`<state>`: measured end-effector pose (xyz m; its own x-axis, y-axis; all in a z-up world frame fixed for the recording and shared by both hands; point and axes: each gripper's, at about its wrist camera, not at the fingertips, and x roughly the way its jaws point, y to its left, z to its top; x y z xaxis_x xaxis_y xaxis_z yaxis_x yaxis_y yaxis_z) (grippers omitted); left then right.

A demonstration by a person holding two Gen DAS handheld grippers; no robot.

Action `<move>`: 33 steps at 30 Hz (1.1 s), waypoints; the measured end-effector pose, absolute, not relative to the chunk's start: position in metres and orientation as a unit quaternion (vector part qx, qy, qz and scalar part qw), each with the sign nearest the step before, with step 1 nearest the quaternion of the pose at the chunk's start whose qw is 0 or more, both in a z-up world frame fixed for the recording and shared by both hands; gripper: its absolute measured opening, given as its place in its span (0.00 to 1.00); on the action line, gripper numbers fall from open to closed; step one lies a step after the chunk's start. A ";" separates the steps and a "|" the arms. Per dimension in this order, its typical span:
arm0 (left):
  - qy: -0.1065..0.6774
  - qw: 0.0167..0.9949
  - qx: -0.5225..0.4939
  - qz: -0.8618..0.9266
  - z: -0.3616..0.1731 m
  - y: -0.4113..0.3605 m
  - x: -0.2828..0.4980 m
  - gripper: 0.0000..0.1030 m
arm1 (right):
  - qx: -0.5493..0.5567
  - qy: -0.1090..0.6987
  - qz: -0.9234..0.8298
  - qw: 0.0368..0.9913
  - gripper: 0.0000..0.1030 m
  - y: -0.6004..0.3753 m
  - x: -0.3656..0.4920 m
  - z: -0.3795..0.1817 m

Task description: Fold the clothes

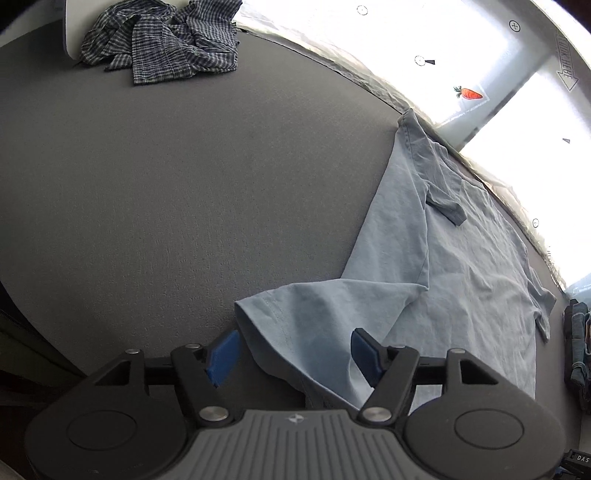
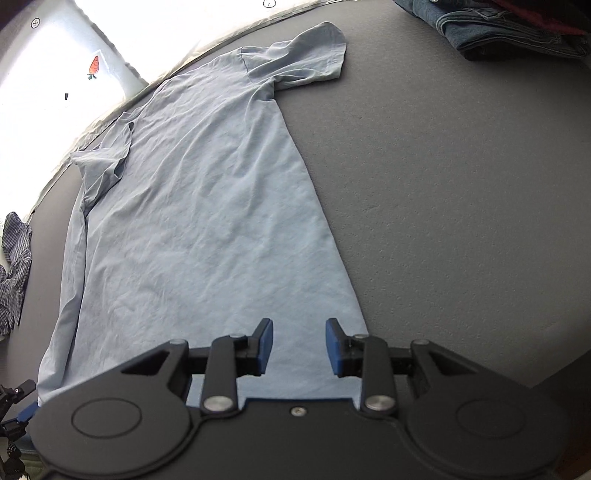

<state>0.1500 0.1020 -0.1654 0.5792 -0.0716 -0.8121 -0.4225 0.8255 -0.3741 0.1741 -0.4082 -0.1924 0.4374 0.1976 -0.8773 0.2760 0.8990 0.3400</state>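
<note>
Two grippers seen over one light blue T-shirt [image 2: 192, 221], spread on a grey table [image 2: 461, 221]. From the right wrist view, shirt laid lengthwise from the lower middle of the frame up toward the upper left, collar near the bright far edge, one sleeve [image 2: 299, 55] stretched out flat at the upper middle, the other sleeve folded in over the body at the left. Right gripper [image 2: 299, 345] at the lower middle, poised above the shirt's bottom hem near its right corner, blue pads [image 2: 264, 345] parted with a clear gap and no cloth pinched between them. Folded denim [image 2: 498, 29] lying at the upper right corner, well apart from the shirt. From the left wrist view, left gripper [image 1: 295, 356] at the lower middle, jaws spread wide, pads [image 1: 223, 356] standing clear on either side of a raised, folded-over corner of the shirt [image 1: 424, 258]; cloth sat between them but not squeezed. Crumpled checked shirt [image 1: 162, 40] at the upper left, far from the blue one. Carrot sticker [image 1: 469, 93] on the white surface beyond the table at the upper right.
</note>
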 end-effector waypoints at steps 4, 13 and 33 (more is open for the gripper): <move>0.419 0.839 -0.328 0.112 -0.170 0.120 0.146 0.70 | 0.228 0.531 -0.014 0.816 0.31 -0.399 0.176 -0.194; 0.426 0.851 -0.285 0.115 -0.195 0.114 0.167 0.44 | 0.235 0.531 -0.006 0.814 0.31 -0.391 0.181 -0.195; 0.513 0.825 -0.054 -0.230 -0.136 -0.051 0.175 0.36 | 0.243 0.544 0.045 0.802 0.33 -0.382 0.193 -0.202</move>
